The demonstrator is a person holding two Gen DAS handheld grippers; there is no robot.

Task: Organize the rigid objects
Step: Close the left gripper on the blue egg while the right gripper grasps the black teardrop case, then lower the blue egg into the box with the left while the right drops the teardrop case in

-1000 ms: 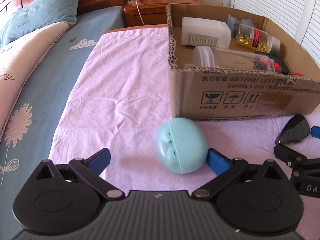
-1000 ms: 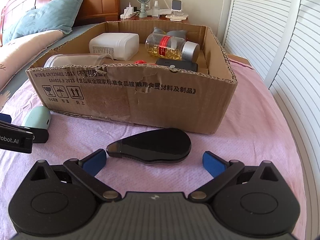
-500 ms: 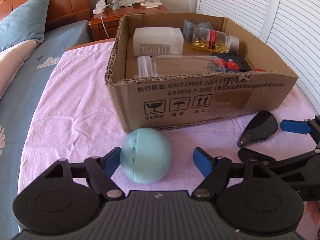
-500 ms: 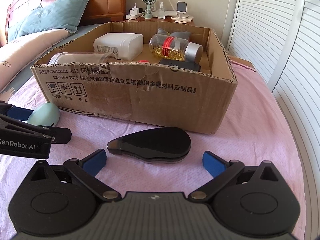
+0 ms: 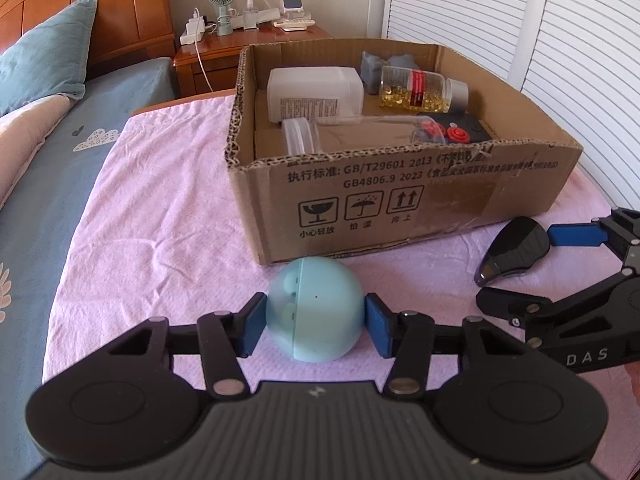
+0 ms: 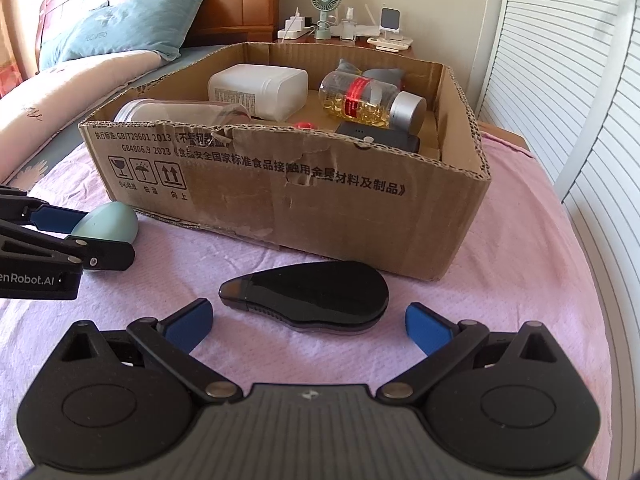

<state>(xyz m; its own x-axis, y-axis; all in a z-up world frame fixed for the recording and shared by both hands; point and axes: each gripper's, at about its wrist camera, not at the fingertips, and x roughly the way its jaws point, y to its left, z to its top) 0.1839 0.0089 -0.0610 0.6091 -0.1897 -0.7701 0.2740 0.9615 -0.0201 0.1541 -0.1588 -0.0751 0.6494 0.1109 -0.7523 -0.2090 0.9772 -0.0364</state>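
- Left gripper [image 5: 315, 320]: blue pads pressed on both sides of the teal egg-shaped case [image 5: 316, 309], on the pink cloth [image 5: 160, 216].
- Right gripper [image 6: 308, 325]: fingers spread wide, flanking the black teardrop device [image 6: 308, 295] without touching.

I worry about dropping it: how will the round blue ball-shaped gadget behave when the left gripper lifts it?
The blue ball-shaped gadget looks smooth and round, so it may slip or swivel between the left gripper's flat fingers. It looks like hard plastic, so probably stiff. If released on the pink cloth, it would likely roll.
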